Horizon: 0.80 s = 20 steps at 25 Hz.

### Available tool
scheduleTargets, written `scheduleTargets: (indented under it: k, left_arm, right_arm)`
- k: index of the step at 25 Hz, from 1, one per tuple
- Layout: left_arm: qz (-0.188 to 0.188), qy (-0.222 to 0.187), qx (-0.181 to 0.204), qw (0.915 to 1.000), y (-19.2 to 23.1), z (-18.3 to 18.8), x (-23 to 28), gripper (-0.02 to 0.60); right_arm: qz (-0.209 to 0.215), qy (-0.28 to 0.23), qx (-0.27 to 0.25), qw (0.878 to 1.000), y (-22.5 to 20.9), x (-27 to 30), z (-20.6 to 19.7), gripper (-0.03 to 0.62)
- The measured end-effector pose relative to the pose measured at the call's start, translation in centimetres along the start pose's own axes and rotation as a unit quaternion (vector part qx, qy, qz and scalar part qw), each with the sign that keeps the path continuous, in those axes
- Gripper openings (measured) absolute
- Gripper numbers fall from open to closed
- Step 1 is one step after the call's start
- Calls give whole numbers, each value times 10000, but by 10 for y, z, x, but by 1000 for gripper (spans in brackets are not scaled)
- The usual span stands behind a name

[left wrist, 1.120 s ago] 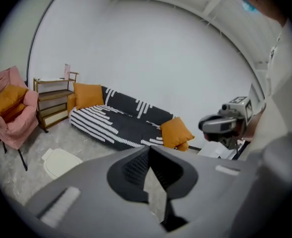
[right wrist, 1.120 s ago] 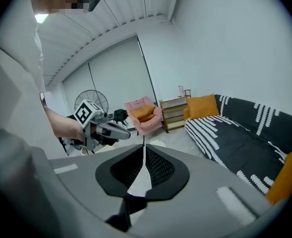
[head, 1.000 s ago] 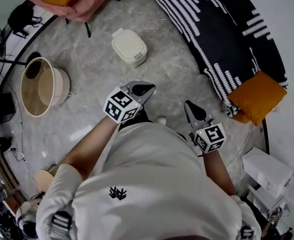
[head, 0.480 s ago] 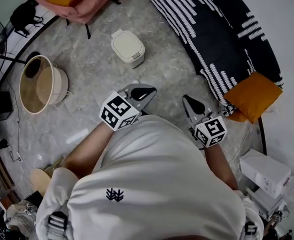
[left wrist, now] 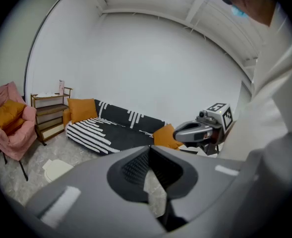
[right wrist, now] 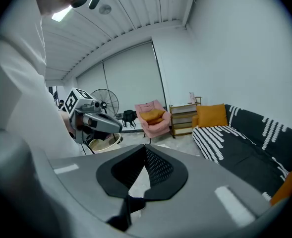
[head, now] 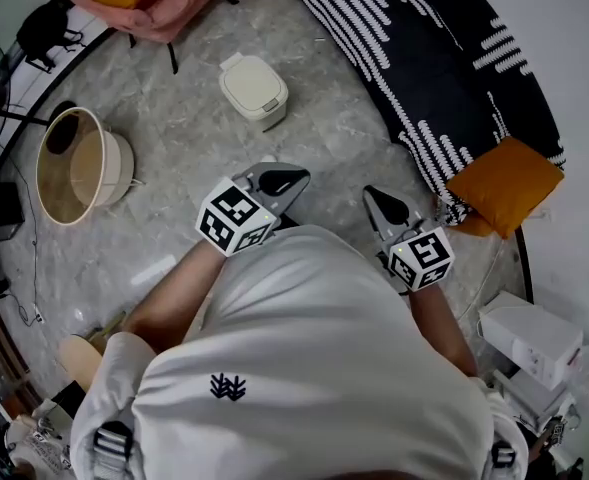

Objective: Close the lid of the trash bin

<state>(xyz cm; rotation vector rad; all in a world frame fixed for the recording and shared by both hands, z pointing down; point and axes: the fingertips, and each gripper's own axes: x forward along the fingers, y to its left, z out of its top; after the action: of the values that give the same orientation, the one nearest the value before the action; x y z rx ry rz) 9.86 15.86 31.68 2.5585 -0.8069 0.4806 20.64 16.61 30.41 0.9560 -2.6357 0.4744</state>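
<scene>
On the far left of the head view, a round beige tub (head: 74,168) stood open on the grey marbled floor (head: 189,143). Above it, at the top edge, sat a pink armchair (head: 144,3) holding an orange cushion.

The trash bin (head: 253,88) stood on the floor between that armchair and the sofa (head: 444,78), well apart from both hand-held grippers. It was a small cream bin with rounded corners. Its lid lay flat down on the body, with a small tab showing at the rim farthest from the person. In the left gripper view the trash bin (left wrist: 56,168) showed low on the floor, left of the jaws, with its top down.

The left hand-held gripper (head: 282,180) was held in front of the person's body, and its jaws met at the tips with nothing between them (left wrist: 148,150). The right hand-held gripper (head: 384,203) was held beside it. It too was closed at the tips and held nothing (right wrist: 145,148).

To the right, the sofa carried a black-and-white striped cover, and an orange pillow (head: 504,193) lay at its near end. White boxes (head: 529,338) stood on the floor at the far right.
</scene>
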Motion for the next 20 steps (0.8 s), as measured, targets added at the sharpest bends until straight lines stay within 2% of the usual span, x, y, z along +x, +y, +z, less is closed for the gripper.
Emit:
scheduleTargets:
  k: [20]
  left_arm:
    - [25,83,-75,9999,13,-7,6,57]
  right_arm:
    - [44,137,31,9999,0,14,-5,2]
